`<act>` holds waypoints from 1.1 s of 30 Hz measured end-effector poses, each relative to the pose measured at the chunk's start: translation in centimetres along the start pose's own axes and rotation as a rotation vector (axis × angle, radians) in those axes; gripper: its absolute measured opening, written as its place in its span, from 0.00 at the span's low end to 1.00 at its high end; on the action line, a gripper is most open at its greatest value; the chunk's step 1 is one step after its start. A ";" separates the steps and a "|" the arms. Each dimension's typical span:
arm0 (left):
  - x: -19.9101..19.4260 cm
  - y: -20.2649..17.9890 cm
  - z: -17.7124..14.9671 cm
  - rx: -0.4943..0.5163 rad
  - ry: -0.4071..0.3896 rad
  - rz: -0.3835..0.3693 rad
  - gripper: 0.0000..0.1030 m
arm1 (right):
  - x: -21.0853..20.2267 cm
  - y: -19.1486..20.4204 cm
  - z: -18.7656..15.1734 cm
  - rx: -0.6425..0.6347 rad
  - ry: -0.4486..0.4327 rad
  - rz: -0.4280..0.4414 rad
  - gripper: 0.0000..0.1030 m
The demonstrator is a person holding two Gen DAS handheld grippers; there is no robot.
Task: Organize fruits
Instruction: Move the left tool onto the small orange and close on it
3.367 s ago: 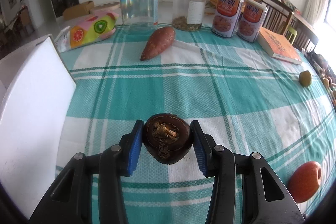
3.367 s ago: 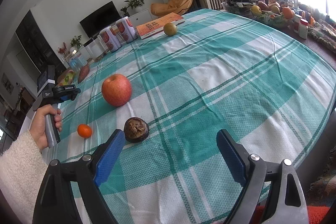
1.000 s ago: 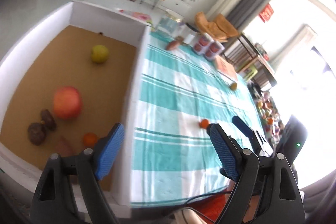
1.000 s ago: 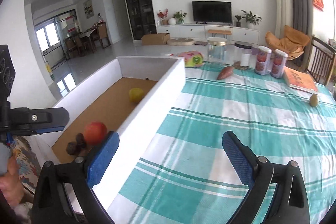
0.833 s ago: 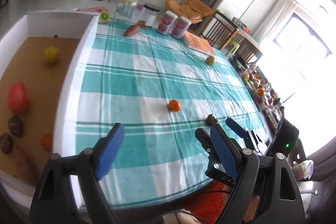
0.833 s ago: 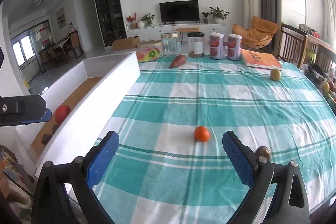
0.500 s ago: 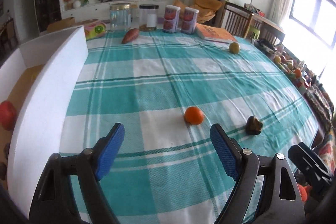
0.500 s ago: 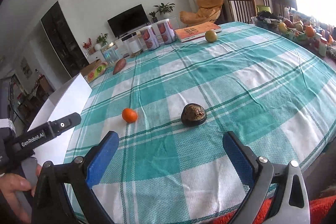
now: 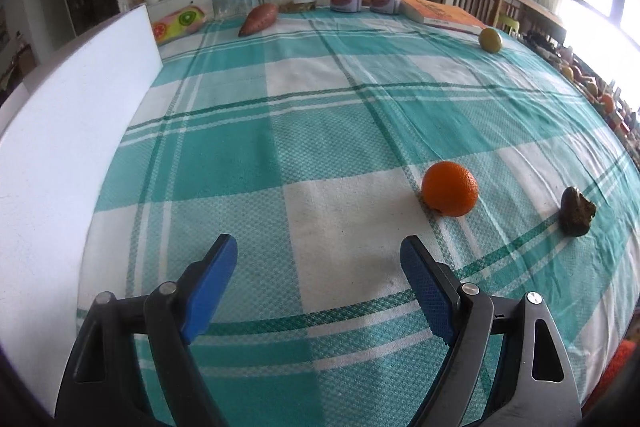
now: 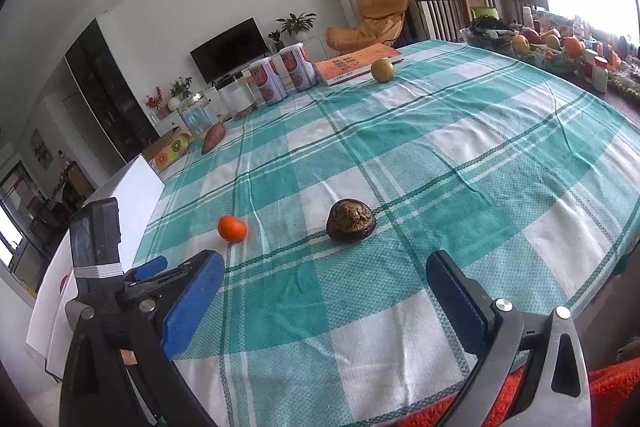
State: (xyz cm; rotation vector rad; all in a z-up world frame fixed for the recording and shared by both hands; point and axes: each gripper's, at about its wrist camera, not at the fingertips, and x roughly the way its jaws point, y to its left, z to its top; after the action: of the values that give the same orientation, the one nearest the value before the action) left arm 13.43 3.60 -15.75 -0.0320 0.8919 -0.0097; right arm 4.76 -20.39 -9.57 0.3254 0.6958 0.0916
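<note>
Both grippers are swinging back from the white box (image 9: 68, 155) to the tablecloth (image 9: 320, 131), left gripper (image 9: 318, 263) and right gripper (image 10: 320, 287) spread and empty, while the orange (image 9: 450, 189) and brown fruit (image 10: 351, 220) near the front edge and the green fruit (image 9: 490, 39) at the far edge are waiting.

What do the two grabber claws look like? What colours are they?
Both look alike. The left claw has two black plastic arms with cut-out holes and silver bolts, each tipped with a bright blue bumpy pad. The right claw is built the same. From the right wrist view, the left one also carries a dark boxy block wrapped with pale tape.
</note>
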 end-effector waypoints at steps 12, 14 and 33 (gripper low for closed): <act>-0.1 0.5 -0.1 -0.023 0.004 -0.064 0.90 | -1.7 -2.9 0.0 0.144 -0.085 0.036 0.98; -0.3 1.0 -0.2 -0.042 -0.007 -0.108 0.90 | -1.5 -3.6 0.1 0.185 -0.073 0.040 0.98; 1.6 -7.0 2.5 0.265 -0.015 -0.165 0.33 | -0.4 -4.4 0.1 0.220 -0.024 0.055 0.98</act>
State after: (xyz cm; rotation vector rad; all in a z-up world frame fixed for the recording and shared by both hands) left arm 16.46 -3.32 -15.24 0.1417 0.8647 -0.2815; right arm 4.39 -24.63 -10.65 0.5557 0.6740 0.0632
